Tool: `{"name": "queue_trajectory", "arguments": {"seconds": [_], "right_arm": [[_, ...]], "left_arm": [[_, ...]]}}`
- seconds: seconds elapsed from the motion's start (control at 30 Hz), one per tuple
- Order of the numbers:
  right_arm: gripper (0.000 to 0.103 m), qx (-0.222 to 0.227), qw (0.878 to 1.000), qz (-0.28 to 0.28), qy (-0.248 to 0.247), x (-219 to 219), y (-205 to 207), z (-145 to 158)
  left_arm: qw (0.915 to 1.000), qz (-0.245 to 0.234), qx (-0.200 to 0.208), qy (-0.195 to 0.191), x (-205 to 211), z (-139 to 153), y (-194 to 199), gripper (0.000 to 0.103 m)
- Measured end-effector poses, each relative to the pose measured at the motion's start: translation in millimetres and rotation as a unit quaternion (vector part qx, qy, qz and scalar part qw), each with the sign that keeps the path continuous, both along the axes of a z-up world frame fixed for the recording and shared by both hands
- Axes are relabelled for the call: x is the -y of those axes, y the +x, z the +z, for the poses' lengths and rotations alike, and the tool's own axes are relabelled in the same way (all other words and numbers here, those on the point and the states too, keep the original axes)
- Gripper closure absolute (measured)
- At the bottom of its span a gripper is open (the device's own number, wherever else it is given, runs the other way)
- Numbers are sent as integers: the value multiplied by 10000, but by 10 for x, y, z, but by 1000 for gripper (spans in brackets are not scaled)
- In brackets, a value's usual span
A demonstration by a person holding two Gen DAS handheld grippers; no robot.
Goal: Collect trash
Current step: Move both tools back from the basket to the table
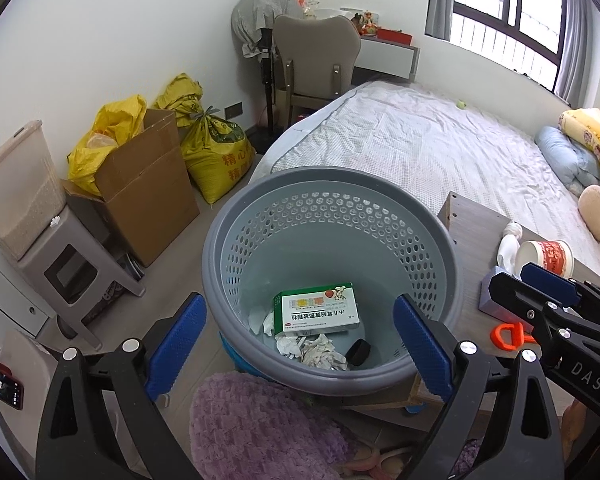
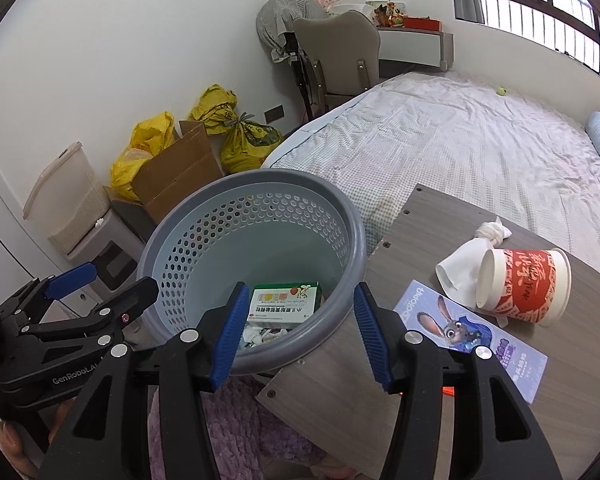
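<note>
Bedroom, white walls, barred window at the far right. Wide bed (image 1: pixel 420 148) with a pale checked sheet fills the right side; beige upholstered chair (image 1: pixel 316 60) and white desk beyond its far end. Along the left wall: open brown cardboard box (image 1: pixel 148 196), yellow woven sacks (image 1: pixel 216 152), translucent plastic bin (image 1: pixel 20 192) on a grey stool.

Grey wood-grain tabletop (image 2: pixel 440 224) sits beside the bed. Round grey perforated plastic wastebasket (image 1: pixel 328 184) stands against its left edge, holding a green-and-white cardboard medicine box (image 1: pixel 318 312), crumpled white paper scraps (image 1: pixel 320 350) and a small black cap (image 1: pixel 360 352).

On the tabletop, towards the right edge: red-and-white paper cup (image 2: pixel 524 284) on its side, white tissue (image 2: pixel 456 268) touching it, blue rabbit-print card (image 2: pixel 472 336) just beside.

Left gripper (image 1: pixel 298 344) spread wide, empty. Right gripper (image 2: pixel 298 332) partly open, jaws still widening, nothing between them.
</note>
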State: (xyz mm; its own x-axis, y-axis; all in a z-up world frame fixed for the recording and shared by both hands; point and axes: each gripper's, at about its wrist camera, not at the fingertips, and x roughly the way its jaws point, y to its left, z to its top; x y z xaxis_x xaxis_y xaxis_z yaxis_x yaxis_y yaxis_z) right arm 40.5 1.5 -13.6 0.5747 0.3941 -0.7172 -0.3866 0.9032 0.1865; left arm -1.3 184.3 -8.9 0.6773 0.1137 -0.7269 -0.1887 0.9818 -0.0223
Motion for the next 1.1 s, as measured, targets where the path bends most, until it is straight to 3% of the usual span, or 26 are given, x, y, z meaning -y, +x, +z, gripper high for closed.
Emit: {"name": "queue_trajectory", "arguments": {"seconds": [0.43,1.1], "right_arm": [[50,145,9996,-234,91,331,-249,78],[49,75,9943,-1023,304,1213,-494,-19]], "left_arm": [[9998,-150,81,90,252,62,-136,10],[9972,-734,-43,117,864,40,-129,10]]}}
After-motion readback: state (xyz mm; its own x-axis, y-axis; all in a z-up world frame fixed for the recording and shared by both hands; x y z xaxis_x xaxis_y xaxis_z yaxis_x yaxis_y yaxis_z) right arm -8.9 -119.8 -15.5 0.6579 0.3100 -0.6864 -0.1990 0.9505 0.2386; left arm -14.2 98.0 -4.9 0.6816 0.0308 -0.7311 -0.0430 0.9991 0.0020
